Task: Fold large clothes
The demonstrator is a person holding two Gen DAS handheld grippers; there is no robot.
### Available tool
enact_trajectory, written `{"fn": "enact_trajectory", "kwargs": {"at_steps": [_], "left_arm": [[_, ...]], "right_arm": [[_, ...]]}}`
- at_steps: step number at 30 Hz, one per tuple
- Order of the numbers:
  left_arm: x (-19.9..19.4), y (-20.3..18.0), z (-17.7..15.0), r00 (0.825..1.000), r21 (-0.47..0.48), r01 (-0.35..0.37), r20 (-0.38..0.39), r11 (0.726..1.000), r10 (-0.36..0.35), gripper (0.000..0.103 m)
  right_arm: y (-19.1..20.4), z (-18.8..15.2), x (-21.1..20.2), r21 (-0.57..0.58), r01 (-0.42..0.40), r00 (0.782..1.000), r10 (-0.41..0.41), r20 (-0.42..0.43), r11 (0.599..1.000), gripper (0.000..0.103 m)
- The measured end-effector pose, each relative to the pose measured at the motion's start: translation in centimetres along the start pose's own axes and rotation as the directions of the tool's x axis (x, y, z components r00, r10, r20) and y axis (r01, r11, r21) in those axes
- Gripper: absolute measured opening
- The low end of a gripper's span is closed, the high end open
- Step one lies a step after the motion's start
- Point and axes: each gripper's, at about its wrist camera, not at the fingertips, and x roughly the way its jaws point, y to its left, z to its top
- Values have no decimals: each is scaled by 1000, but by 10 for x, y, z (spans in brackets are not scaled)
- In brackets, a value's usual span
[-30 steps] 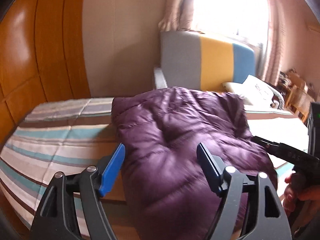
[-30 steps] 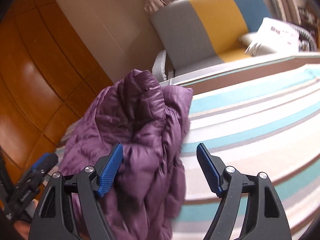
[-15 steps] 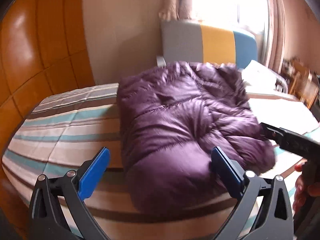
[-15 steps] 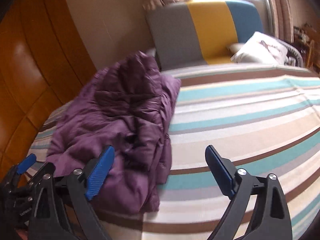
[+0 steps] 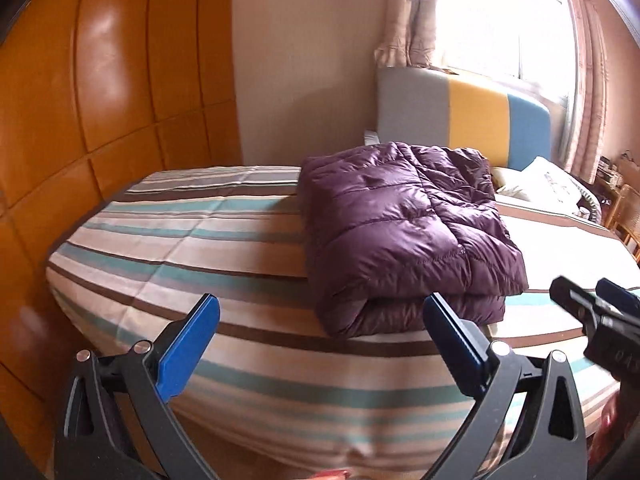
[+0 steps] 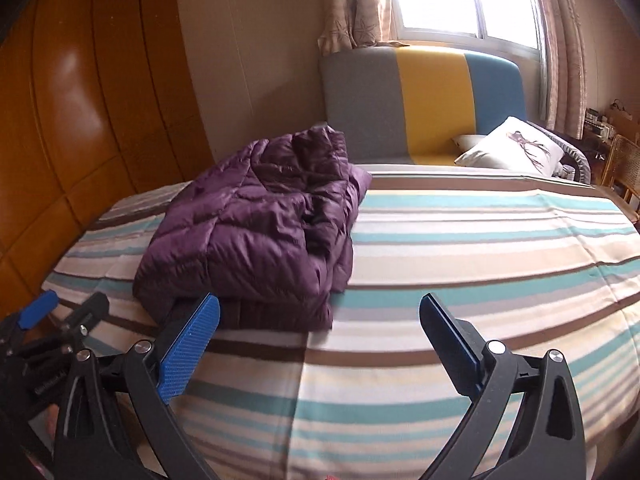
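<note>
A purple puffer jacket (image 5: 404, 232) lies folded in a thick bundle on the striped bed (image 5: 224, 248), near its front edge. My left gripper (image 5: 320, 304) hovers in front of the bundle, open, with nothing between its blue pads. In the right wrist view the jacket (image 6: 256, 236) sits left of centre. My right gripper (image 6: 319, 302) is drawn back over the bed's (image 6: 480, 264) front edge, its jaws still opening and empty. The right gripper's tip (image 5: 592, 308) shows at the left view's right edge. The left gripper (image 6: 60, 312) appears at the lower left of the right view.
An orange wooden wardrobe (image 5: 100, 100) stands close on the left. A grey, yellow and blue headboard (image 6: 420, 100) and a white pillow (image 6: 516, 148) are behind the bed. A curtained window (image 6: 460, 0) and a wicker chair (image 6: 624, 160) are at the far right.
Both grippers have let go of the jacket and pulled back from it, their jaws spreading wide. The jacket has settled into a folded bundle on the bed.
</note>
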Motion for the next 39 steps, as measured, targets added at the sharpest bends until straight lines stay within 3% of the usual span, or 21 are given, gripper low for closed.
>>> {"fn": "enact_trajectory", "kwargs": {"at_steps": [3, 15, 21, 39], "left_arm": [[-9, 0, -2, 1000, -14, -11, 13, 1000, 11, 101], [-22, -7, -8, 1000, -40, 5, 12, 999, -5, 101], [-28, -13, -9, 999, 1, 7, 31, 1000, -7, 101], [-30, -11, -8, 1000, -18, 14, 28, 1000, -14, 101]], "right_arm": [[-1, -10, -12, -4, 36, 999, -36, 15, 999, 100], [-14, -14, -51, 14, 42, 995, -43, 93, 999, 100], [-17, -14, -48, 29, 37, 996, -39, 81, 999, 100], [-15, -17, -43, 19, 30, 997, -31, 65, 999, 100]]}}
